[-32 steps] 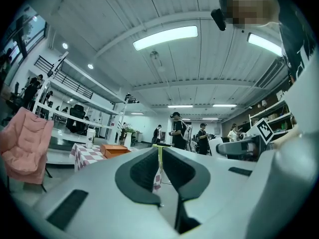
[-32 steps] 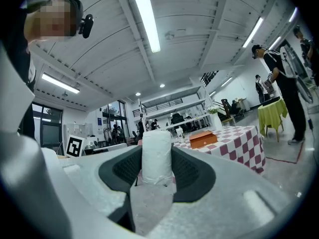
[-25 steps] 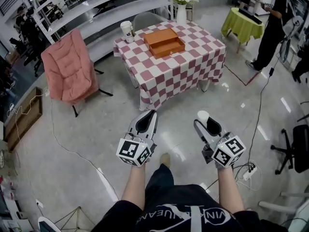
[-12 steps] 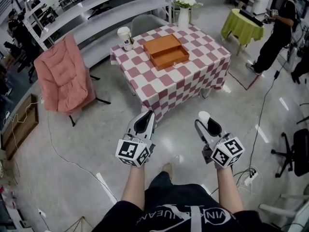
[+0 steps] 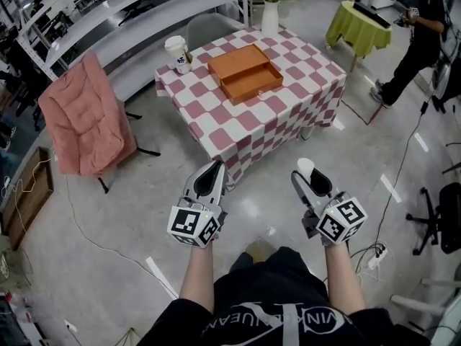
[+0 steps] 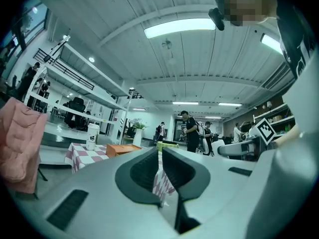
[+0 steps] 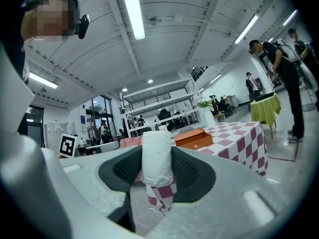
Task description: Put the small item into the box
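Right hand-held gripper [image 5: 310,175]: clamped on a white, roll-like item [image 5: 305,166], which stands upright between the jaws in the right gripper view [image 7: 156,156].
Left hand-held gripper [image 5: 215,170]: the jaws are drawn almost together, only a slit is left, and nothing is held in it.
Item's place: it is held over the floor [image 5: 130,207], well apart from the box [image 5: 245,72].
Box: orange and open, it lies on the checked tabletop [image 5: 302,99], well inside every edge.
Tabletop edges: a cup [image 5: 176,53] stands near the left corner and a vase [image 5: 269,16] at the far corner; the cloth hangs over all sides seen.
Open room: bare floor lies between the two grippers and the tabletop's near corner. A pink chair [image 5: 83,117] stands apart on the left. A cable [image 5: 392,153] runs over the floor on the right. An office chair [image 5: 443,218] sits at the right edge.
Hidden or cut off: the table's legs are mostly covered by the cloth. The item's lower end is sunk between the jaw pads. A person [image 5: 421,42] beside a green table [image 5: 358,24] is cut by the top edge. Whether the box's rear half is a lid or a second tray cannot be told.
Head view only: the floor between grippers and tabletop is seen whole.
Right gripper view only: the item's rounded, wrapped surface is shown, with the box beyond it to the right.
Left gripper view only: the slit between the jaws is shown, with checked cloth seen through it.
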